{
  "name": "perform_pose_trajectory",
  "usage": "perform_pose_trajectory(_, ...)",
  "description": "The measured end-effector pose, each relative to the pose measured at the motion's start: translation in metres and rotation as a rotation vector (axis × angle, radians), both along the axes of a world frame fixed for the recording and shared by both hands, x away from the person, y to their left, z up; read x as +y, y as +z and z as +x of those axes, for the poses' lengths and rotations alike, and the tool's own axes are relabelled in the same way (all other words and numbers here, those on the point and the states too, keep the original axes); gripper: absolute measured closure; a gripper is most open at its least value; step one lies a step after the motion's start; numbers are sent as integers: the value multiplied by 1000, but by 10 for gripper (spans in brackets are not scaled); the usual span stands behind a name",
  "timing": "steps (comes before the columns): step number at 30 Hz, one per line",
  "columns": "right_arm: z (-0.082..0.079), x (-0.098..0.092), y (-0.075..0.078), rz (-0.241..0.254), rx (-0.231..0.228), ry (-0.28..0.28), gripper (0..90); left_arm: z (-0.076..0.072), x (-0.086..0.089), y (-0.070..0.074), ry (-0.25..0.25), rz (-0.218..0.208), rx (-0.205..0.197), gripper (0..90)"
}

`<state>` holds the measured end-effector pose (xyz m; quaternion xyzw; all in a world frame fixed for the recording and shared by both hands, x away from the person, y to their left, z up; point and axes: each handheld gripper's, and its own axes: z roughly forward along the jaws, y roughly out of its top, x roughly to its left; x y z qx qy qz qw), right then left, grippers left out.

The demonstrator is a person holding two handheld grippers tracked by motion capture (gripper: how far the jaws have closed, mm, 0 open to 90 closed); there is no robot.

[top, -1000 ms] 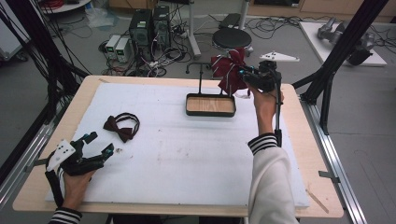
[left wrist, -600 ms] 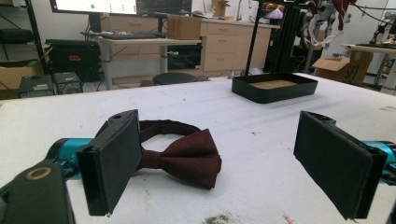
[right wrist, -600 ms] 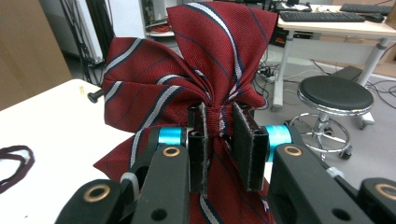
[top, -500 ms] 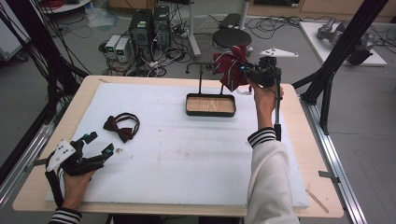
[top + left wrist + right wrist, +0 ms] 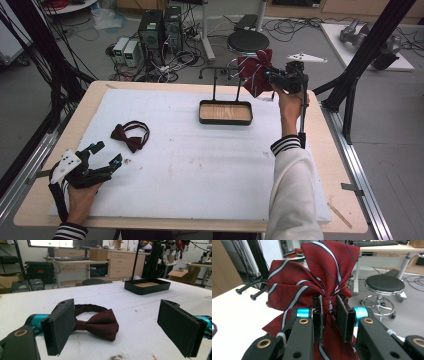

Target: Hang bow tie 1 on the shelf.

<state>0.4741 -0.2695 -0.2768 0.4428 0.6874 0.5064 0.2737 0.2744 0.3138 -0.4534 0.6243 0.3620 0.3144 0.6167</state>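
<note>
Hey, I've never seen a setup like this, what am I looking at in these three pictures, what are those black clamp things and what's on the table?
There is no robot here. A person holds a hand-operated two-jaw gripper in each hand. The high view looks down on the white-covered table from above the person. The other two pictures come from cameras riding on each gripper, looking along its black jaws.

The left gripper rests near the table's front left corner, jaws open, facing a dark red bow tie with a black neck strap lying flat on the table. The right gripper is raised at the far side and shut on the knot of a red striped bow tie, holding it near a black metal stand with hook arms. The stand rises from a shallow black tray with a wooden floor.
</note>
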Motion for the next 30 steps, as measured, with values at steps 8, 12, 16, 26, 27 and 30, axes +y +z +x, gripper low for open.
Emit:
perform_pose_trajectory(8,-1,-13,-4,-20,30,-25,766,0,0,0,1,0,-2,155)
perform_pose_trajectory(12,-2,-17,-8,-24,44,-32,766,0,0,0,2,0,-2,155)
perform_pose_trajectory(16,-2,-18,-10,-33,60,-32,766,0,0,0,1,2,-2,155)
perform_pose_trajectory(26,-5,-23,-12,-71,99,-24,766,-1,-1,0,3,4,-3,155)
perform_pose_trajectory(27,-5,-24,-13,-75,105,-23,765,-1,-1,0,3,5,-4,155)
perform_pose_trajectory(30,-6,-24,-13,-89,124,-17,765,-1,-1,0,3,4,-5,155)
